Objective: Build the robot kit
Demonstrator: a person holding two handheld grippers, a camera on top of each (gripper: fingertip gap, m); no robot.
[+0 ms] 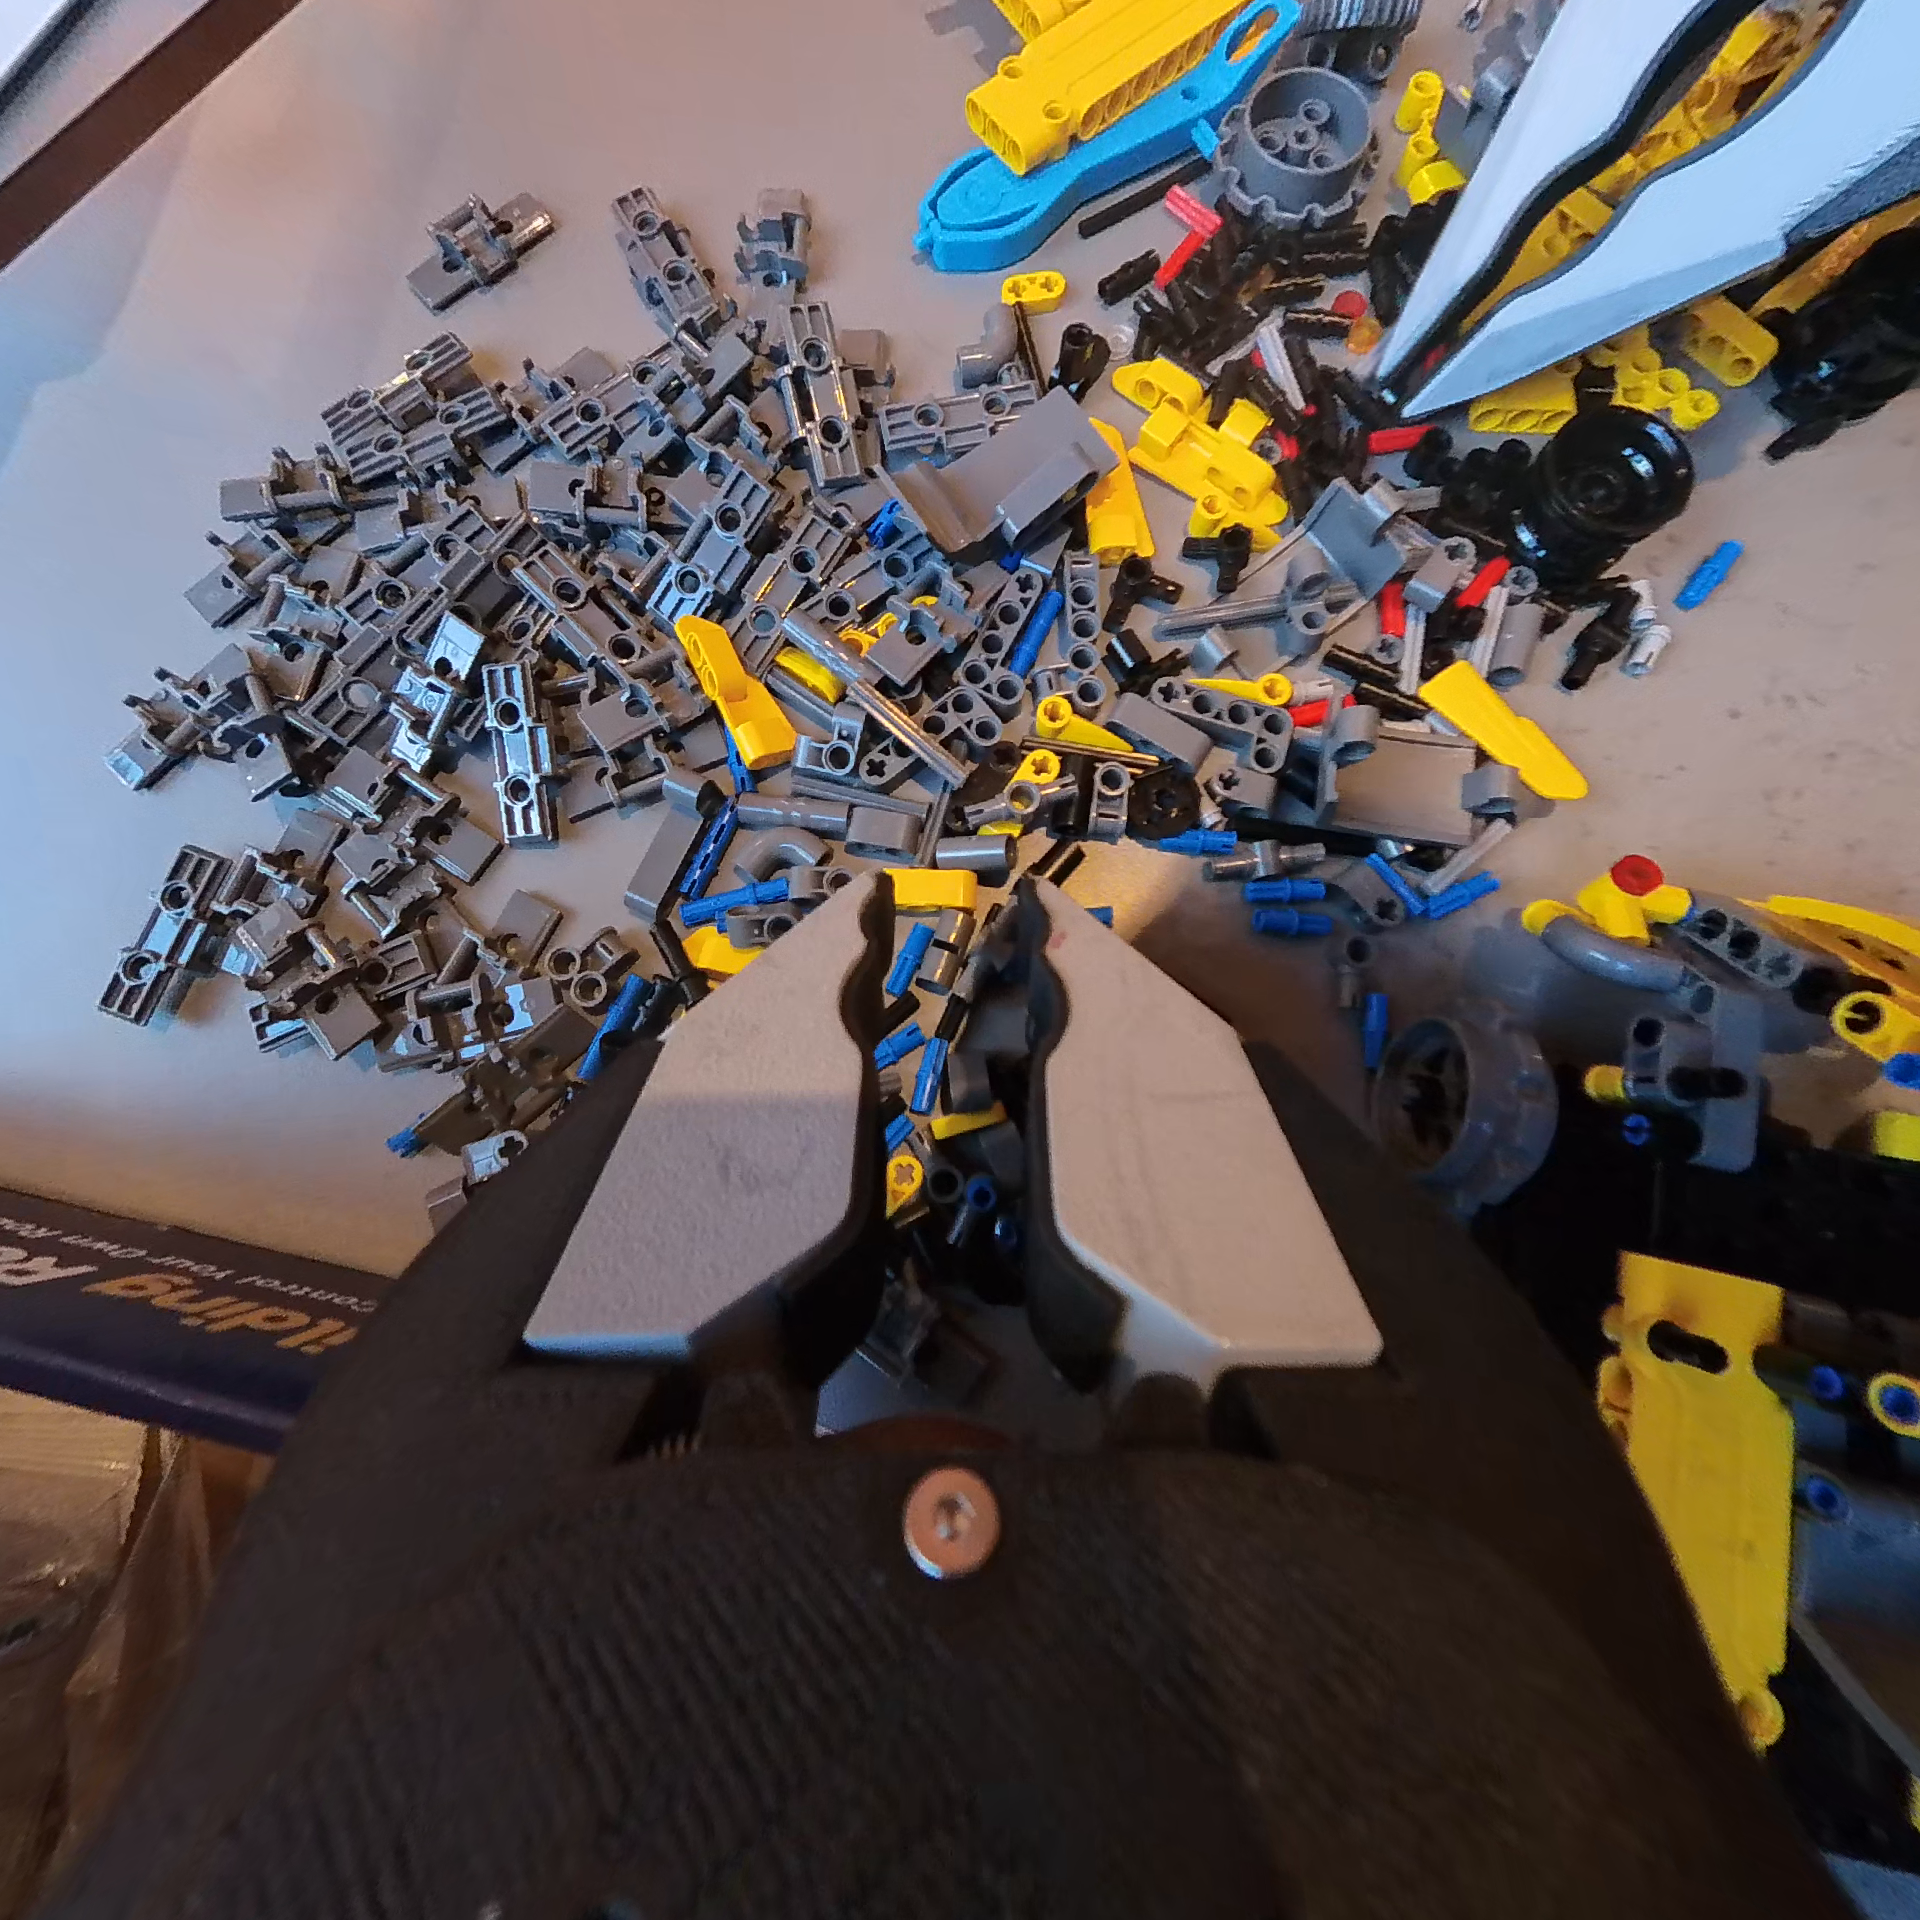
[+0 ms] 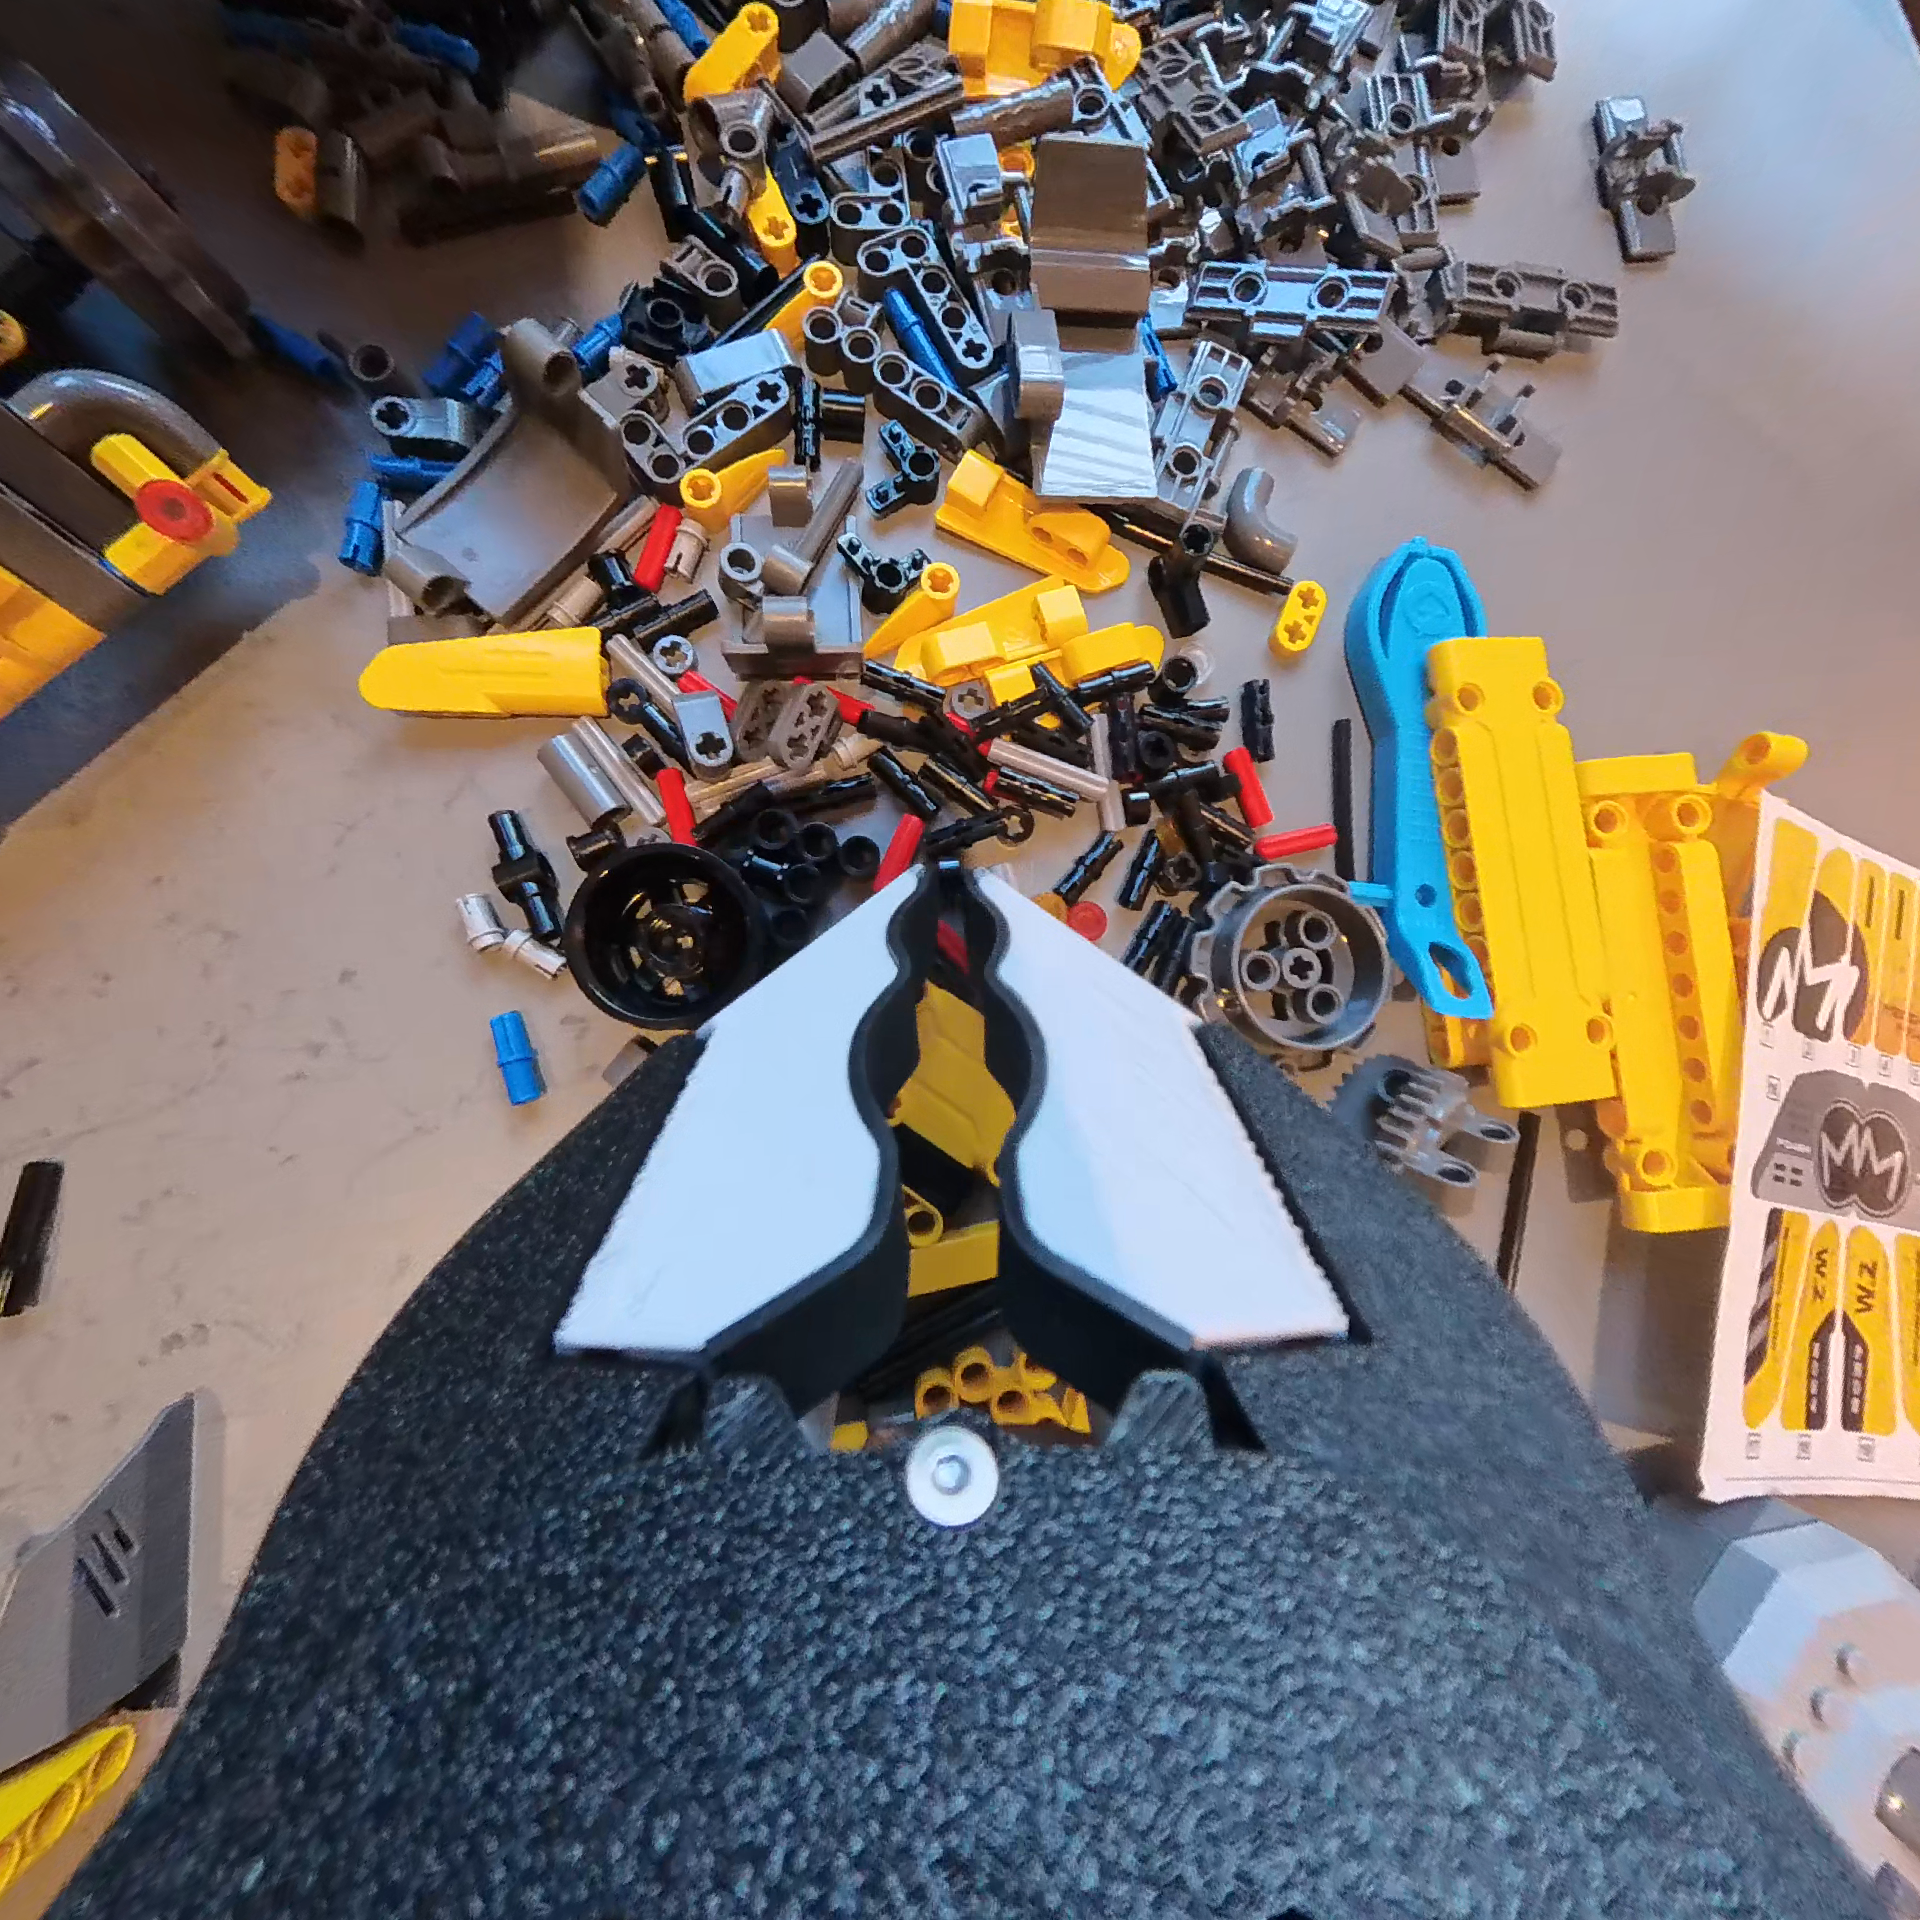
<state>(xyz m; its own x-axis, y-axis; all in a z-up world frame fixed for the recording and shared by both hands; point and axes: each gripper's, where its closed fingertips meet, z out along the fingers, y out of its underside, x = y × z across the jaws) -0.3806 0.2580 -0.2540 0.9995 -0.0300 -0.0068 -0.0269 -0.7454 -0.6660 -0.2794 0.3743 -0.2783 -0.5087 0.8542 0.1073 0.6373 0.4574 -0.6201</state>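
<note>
My left gripper (image 1: 951, 888) is open with a narrow gap and hovers over the near edge of a mixed pile of grey, yellow and blue building pieces (image 1: 987, 707). Blue pins (image 1: 904, 1039) and small grey parts show between its fingers. My right gripper (image 2: 945, 873) is shut, its tips down among loose black pins (image 2: 997, 748) and red pins (image 2: 1247, 784). I cannot tell whether a pin is pinched. It also shows in the left wrist view (image 1: 1397, 400), beside a black wheel (image 1: 1605, 483).
Several grey track links (image 1: 468, 644) spread left. A blue separator tool (image 2: 1403, 748), yellow panels (image 2: 1517, 862), a grey hub (image 2: 1294, 971) and a sticker sheet (image 2: 1829, 1143) lie right. A half-built yellow and grey model (image 1: 1714, 1018) and a dark box (image 1: 156, 1299) sit near. The black wheel (image 1: 1605, 483) is closer to my right gripper, around 5 centimeters from its tips; the left tips are 15 centimeters off.
</note>
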